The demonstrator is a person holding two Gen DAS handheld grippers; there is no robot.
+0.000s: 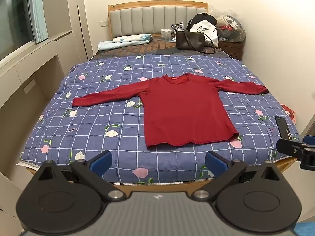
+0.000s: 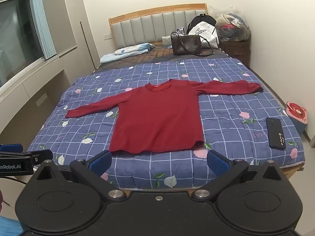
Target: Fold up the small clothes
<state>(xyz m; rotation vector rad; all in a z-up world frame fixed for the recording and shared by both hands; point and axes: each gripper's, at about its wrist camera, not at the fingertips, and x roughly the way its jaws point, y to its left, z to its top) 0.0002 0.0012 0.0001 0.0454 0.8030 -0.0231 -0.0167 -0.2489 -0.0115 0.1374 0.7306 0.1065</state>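
Observation:
A dark red long-sleeved shirt (image 1: pixel 185 108) (image 2: pixel 159 118) lies flat on the bed, front up, both sleeves spread out sideways and the hem toward me. My left gripper (image 1: pixel 158 162) hovers over the foot of the bed, just short of the hem, open with nothing between its blue pads (image 1: pixel 101 162). My right gripper (image 2: pixel 159 161) is held at the same height beside it, also open and empty, near the hem's right half. Each gripper shows at the edge of the other's view.
The bed has a blue checked quilt (image 1: pixel 98 118) with flowers. A dark phone (image 2: pixel 275 132) lies on its right edge. At the headboard are a black handbag (image 1: pixel 190 40), a white bag, folded bedding (image 1: pixel 126 40) and a nightstand (image 2: pixel 235 50) with bagged clothes. Cabinets and a window run along the left.

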